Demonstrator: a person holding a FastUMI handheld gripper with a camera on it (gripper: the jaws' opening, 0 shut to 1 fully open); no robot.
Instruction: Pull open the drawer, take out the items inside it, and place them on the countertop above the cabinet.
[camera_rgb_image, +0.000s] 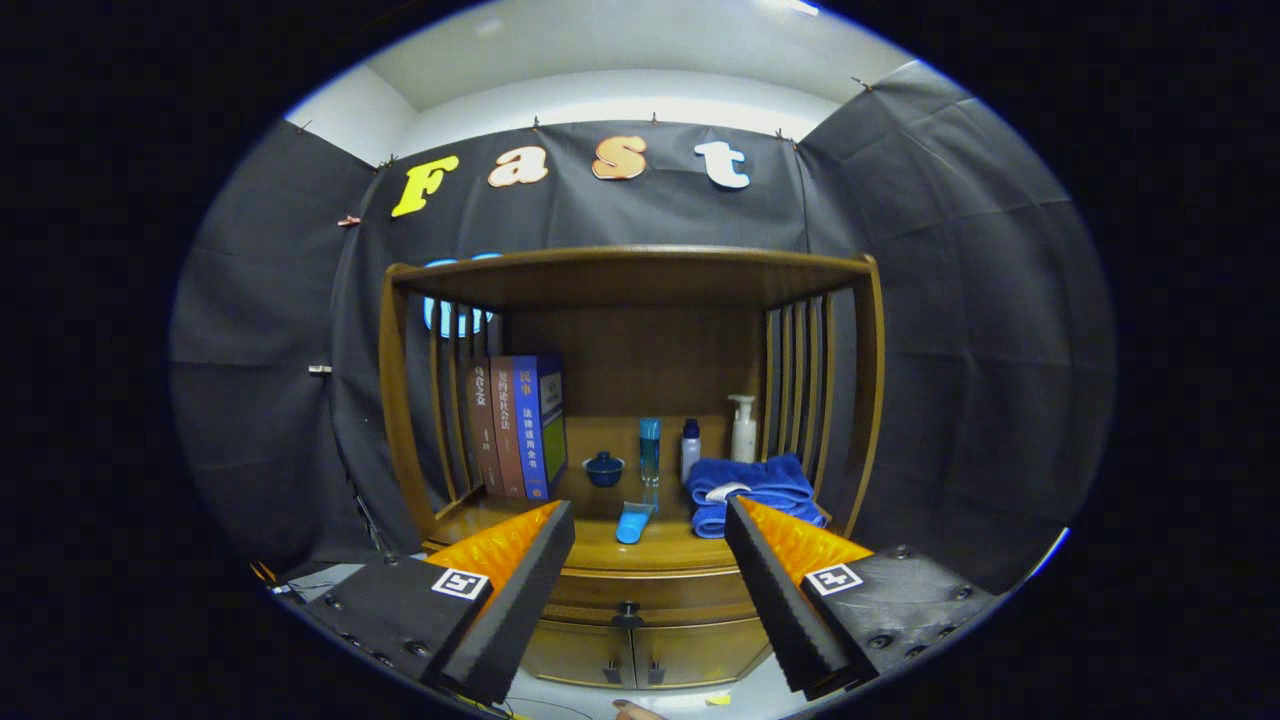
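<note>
Facing a wooden cabinet (630, 420), the gripper (648, 515) hangs with fingers wide apart, holding nothing. Its shut drawer (640, 590) sits between them, knob (627, 608) centred; a towel (755, 490) lies just beyond.

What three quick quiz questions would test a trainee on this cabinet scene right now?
1. True or false: the wooden cabinet's drawer is closed.
2. What lies between the open gripper fingers on the countertop? A) light blue flat item B) white pump bottle C) folded blue towel
3. The small dark drawer knob sits ____ the fingertips.

Key: 1 true; 2 A; 3 below.
</note>
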